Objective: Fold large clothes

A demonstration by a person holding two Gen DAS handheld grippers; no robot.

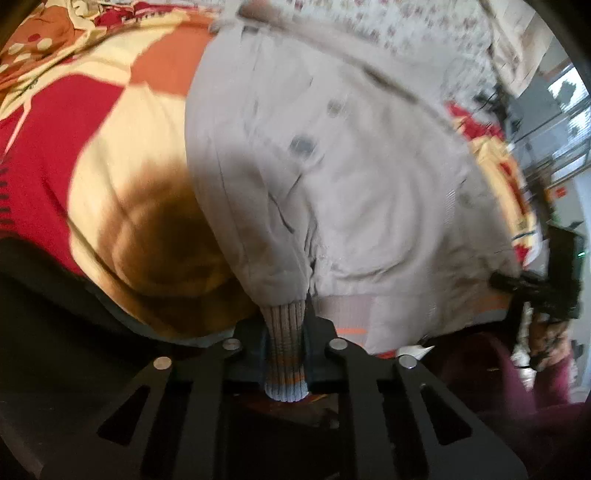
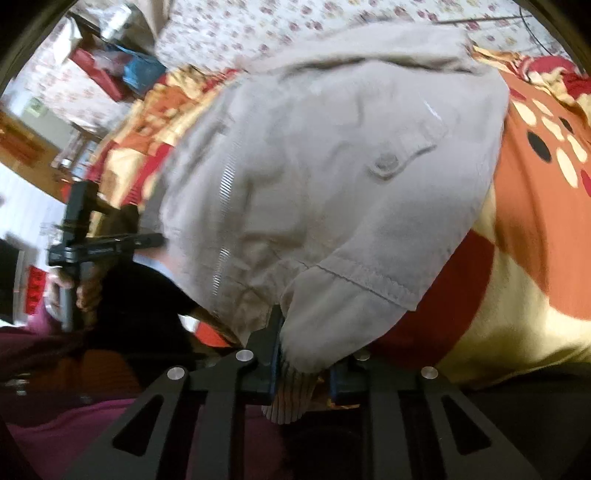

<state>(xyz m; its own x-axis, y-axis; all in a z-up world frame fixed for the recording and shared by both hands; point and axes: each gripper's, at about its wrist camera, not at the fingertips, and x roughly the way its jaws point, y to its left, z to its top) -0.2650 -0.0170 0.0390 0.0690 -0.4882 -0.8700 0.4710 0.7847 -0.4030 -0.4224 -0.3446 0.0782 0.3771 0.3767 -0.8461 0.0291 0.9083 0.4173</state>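
Note:
A beige jacket (image 1: 332, 177) with buttons, a zipper and ribbed knit trim lies spread on a bed; it also fills the right wrist view (image 2: 332, 166). My left gripper (image 1: 286, 350) is shut on a ribbed striped cuff (image 1: 284, 354) at the jacket's near left corner. My right gripper (image 2: 301, 362) is shut on the ribbed cuff (image 2: 291, 391) at the jacket's near right corner. Each gripper shows in the other's view: the right one (image 1: 532, 288) at the far right, the left one (image 2: 92, 247) at the left. Both views are motion-blurred.
The jacket rests on a red, orange and cream patterned bedspread (image 1: 92, 155), also in the right wrist view (image 2: 535, 240). A floral sheet (image 2: 295, 26) lies beyond it. Room furniture and clutter (image 2: 110, 66) stand past the bed's edge. The person's maroon clothing (image 1: 535, 406) is close below.

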